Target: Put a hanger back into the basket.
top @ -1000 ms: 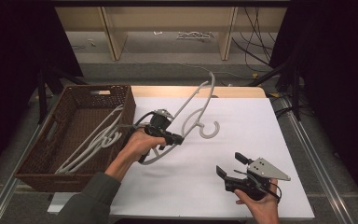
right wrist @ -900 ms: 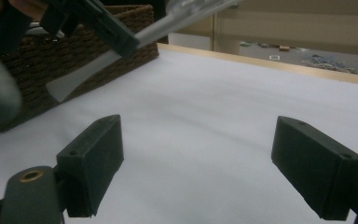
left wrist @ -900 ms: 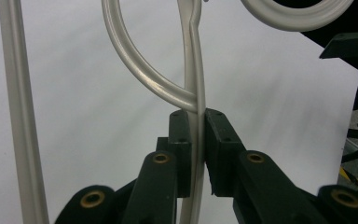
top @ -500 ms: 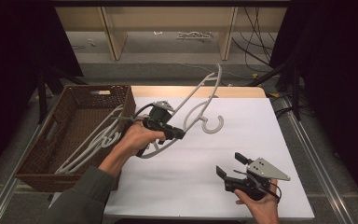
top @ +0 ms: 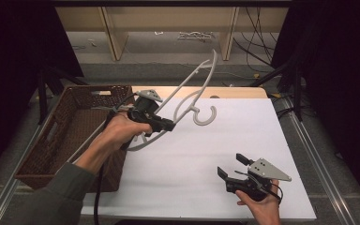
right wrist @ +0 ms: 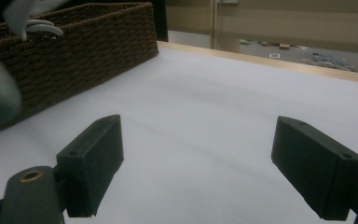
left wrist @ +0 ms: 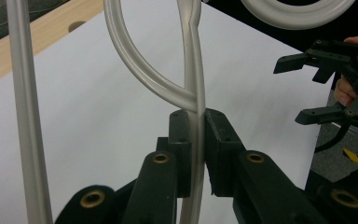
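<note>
A pale grey plastic hanger is held up in the air above the white table sheet, tilted, its hook hanging toward the table. My left gripper is shut on the hanger's lower bar; in the left gripper view the bar runs clamped between both jaws. My right gripper rests low near the table's front right, open, nothing between its fingers. It also appears far off in the left gripper view.
A brown wicker basket stands at the table's left, with more grey hangers inside. A wooden strip edges the table's far side. Shelving and cables lie beyond on the floor.
My left gripper has lifted the hanger higher and tipped it more upright, moving slightly left toward the basket. The right gripper has stayed in place, open.
</note>
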A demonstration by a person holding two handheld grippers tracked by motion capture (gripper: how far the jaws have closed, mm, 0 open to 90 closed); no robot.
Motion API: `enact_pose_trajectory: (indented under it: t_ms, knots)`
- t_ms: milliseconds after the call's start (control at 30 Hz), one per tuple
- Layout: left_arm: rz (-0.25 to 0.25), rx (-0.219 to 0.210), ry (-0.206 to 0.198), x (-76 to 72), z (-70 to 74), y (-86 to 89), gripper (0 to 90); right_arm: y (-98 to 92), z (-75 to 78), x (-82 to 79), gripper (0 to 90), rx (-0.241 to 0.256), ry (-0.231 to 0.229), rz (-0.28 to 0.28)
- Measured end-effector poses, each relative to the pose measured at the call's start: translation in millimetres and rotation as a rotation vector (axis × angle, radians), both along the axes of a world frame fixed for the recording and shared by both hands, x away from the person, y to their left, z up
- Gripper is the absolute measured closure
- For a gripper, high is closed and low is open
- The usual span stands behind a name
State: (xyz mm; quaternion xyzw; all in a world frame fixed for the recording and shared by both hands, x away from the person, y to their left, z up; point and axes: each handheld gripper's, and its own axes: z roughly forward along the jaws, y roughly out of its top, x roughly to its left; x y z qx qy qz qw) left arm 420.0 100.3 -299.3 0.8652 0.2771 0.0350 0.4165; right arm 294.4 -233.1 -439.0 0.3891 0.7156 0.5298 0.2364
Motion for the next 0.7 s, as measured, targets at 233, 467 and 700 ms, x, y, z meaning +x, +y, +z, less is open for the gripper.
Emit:
enact_pose_trajectory:
  t_ms: [233, 467, 700]
  knots:
    - [0.065, 0.006, -0.051, -3.8, 26.4, 36.2, 81.5, 0.4, -1.1, 1.2, 17.6, 0.025, -0.009, 0.001]
    - [0.114, 0.021, -0.059, -6.7, 28.7, 70.9, 81.5, 0.8, -1.0, 1.0, 17.5, 0.022, -0.007, 0.003]
    - [0.155, 0.017, -0.065, -10.6, 24.9, 105.0, 81.5, 0.7, -1.1, 1.0, 17.5, -0.004, 0.003, -0.003]
